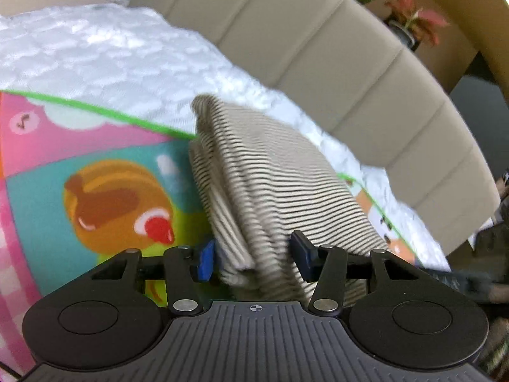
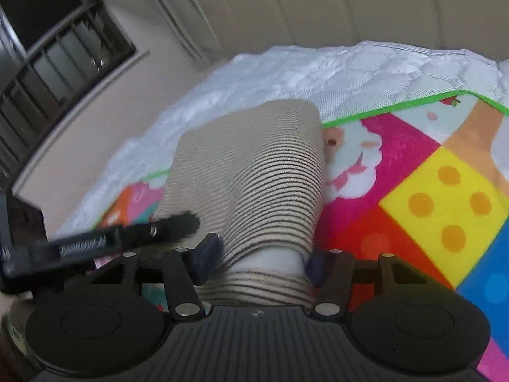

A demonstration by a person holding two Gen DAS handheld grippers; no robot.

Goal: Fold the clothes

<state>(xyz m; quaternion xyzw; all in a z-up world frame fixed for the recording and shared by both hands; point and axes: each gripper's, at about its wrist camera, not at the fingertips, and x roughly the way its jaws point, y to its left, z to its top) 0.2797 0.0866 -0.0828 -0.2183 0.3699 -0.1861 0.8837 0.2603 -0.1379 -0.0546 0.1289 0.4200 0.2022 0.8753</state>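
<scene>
The striped garment (image 1: 270,187) lies folded on the colourful play mat (image 1: 105,191), its far end over the white quilt (image 1: 95,54); the left gripper (image 1: 254,256) and the right gripper (image 2: 259,259) each stand spread around its near edge, fingers apart.

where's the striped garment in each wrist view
Left wrist: striped garment runs from centre down between the left gripper fingers.
Right wrist: striped garment fills the centre, its near end between the right gripper fingers.
Shared landmark: the play mat's green edge.
</scene>
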